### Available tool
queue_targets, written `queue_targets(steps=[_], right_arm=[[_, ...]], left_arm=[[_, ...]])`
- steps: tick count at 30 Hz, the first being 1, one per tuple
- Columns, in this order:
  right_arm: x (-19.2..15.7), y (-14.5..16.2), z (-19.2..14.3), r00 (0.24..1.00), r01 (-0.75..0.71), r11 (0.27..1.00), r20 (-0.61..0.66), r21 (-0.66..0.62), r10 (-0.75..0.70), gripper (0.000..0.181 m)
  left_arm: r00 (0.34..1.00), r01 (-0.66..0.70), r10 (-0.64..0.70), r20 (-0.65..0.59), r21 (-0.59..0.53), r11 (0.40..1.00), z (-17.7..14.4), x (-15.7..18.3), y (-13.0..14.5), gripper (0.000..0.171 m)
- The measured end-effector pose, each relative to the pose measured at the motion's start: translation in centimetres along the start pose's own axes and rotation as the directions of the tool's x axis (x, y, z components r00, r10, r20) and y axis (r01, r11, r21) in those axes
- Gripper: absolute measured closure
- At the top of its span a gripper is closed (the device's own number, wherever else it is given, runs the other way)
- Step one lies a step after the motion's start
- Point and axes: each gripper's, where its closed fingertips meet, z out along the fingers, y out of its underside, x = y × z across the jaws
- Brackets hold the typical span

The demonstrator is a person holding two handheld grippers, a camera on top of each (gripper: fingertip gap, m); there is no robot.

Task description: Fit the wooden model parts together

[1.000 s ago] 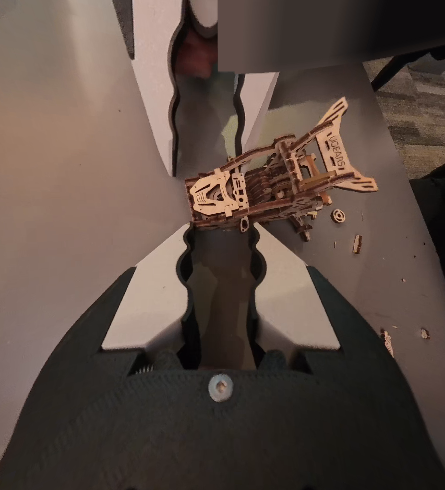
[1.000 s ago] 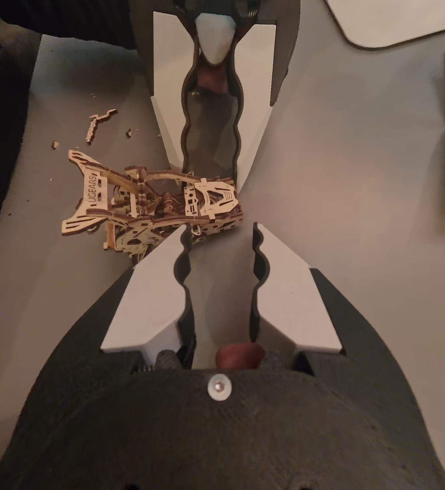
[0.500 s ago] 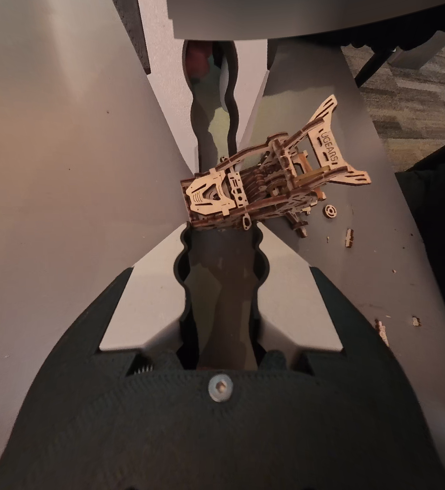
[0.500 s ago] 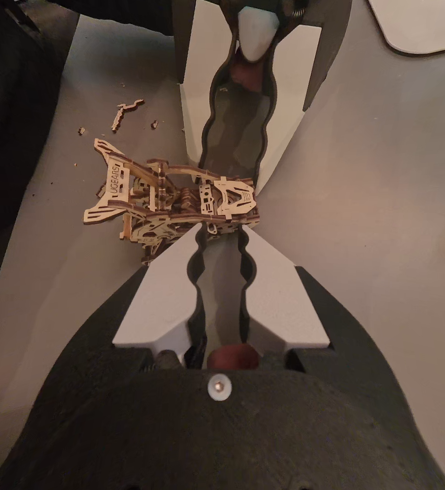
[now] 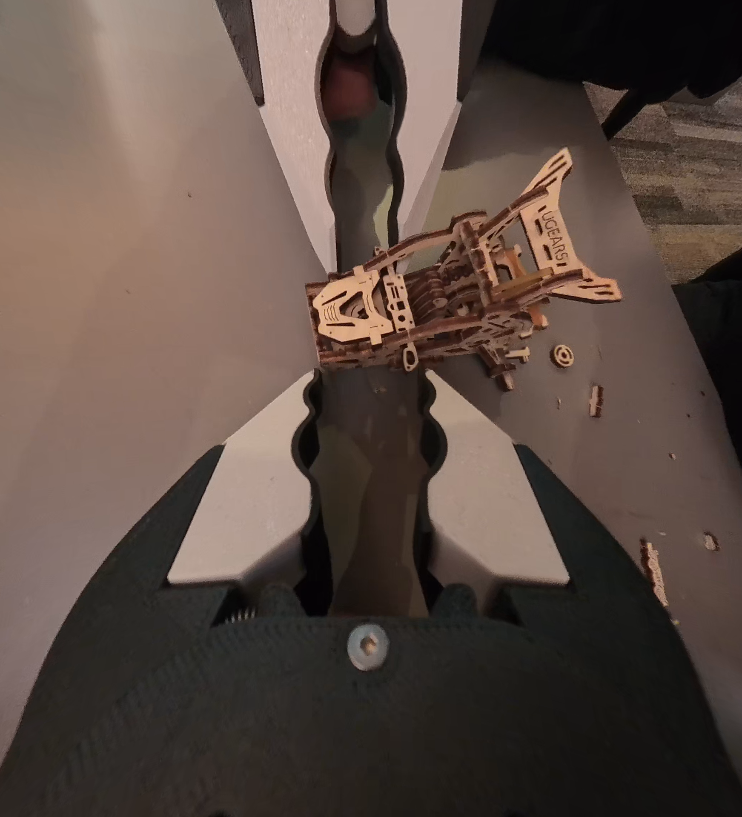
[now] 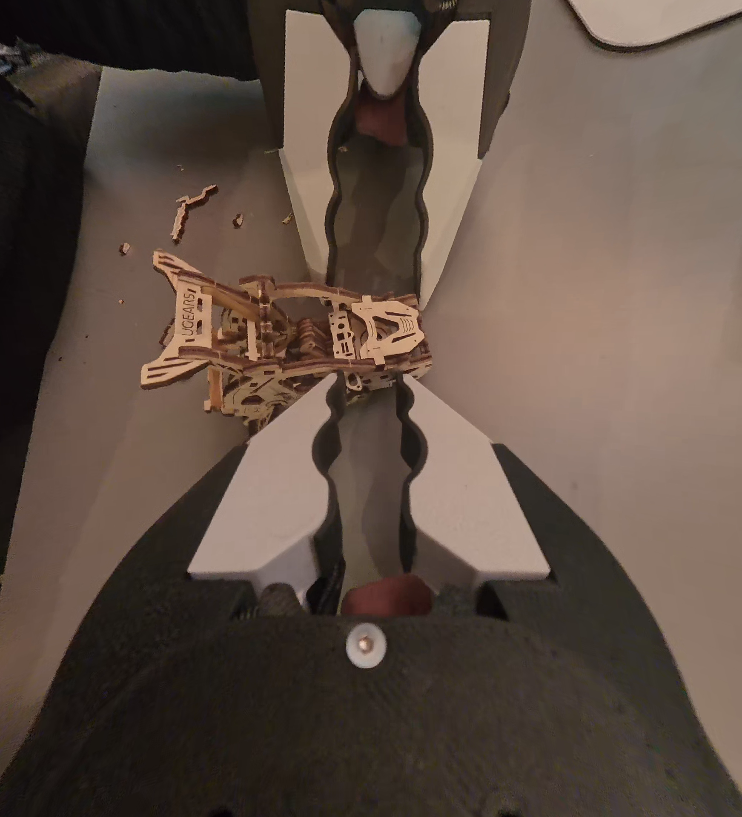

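Note:
A partly built wooden model of laser-cut ply lies on its side on the grey table. It also shows in the right wrist view. My left gripper is open, its fingertips right at the model's near edge by the nose block. My right gripper faces it from the opposite side, jaws narrowed but still apart, tips at the model's other long edge with a small lug between them. Neither gripper visibly clamps the model. Each gripper shows at the top of the other's view: the right, the left.
Loose wooden bits lie beside the model: a small ring, a short peg, a scrap strip and another scrap. The table edge and carpet are close on that side. A white sheet lies at the far corner. Left tips to right tips: about 4 cm.
My right gripper has narrowed its jaws and moved up to the model's edge, lining up opposite the left gripper. The left gripper has stayed open at the model.

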Motion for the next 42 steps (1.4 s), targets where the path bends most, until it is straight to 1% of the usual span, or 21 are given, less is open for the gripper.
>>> queue_targets(steps=[3,4,8,15,27,32,38,42], right_arm=[[0.0,0.1,0.0,1.000,-0.002,1.000,-0.003,-0.003,0.002,0.162],[-0.1,0.1,0.0,1.000,0.000,1.000,0.004,-0.002,0.000,0.167],[0.0,0.0,-0.1,1.000,-0.014,1.000,0.006,0.004,0.014,0.169],[0.0,0.0,-0.1,1.000,-0.027,1.000,0.009,0.005,0.027,0.169],[0.0,0.0,-0.1,0.999,-0.035,0.999,0.014,0.005,0.034,0.169],[0.0,-0.1,-0.2,1.000,-0.007,1.000,0.001,0.006,0.007,0.169],[-0.1,0.0,-0.4,1.000,0.027,1.000,-0.013,-0.009,-0.027,0.169],[-0.1,0.1,-0.5,0.997,0.074,0.997,-0.024,-0.016,-0.074,0.169]], left_arm=[[1.000,-0.005,0.005,-0.001,0.001,1.000,0.3,-0.1,-0.3,0.127],[1.000,-0.009,0.009,0.000,-0.001,1.000,0.4,-0.2,-0.5,0.125],[0.999,-0.035,0.035,-0.005,-0.010,0.999,0.8,-0.2,-0.8,0.127],[0.999,-0.033,0.033,0.008,-0.003,0.999,0.8,-0.2,-0.7,0.129],[1.000,-0.010,0.010,-0.010,0.000,1.000,0.8,-0.2,-0.8,0.132],[0.999,-0.034,0.034,-0.005,-0.006,0.999,0.8,-0.2,-0.7,0.131],[0.999,-0.023,0.023,-0.031,-0.004,1.000,1.0,-0.2,-1.0,0.131],[0.999,-0.028,0.027,-0.035,-0.006,1.000,1.1,-0.2,-1.0,0.130]])
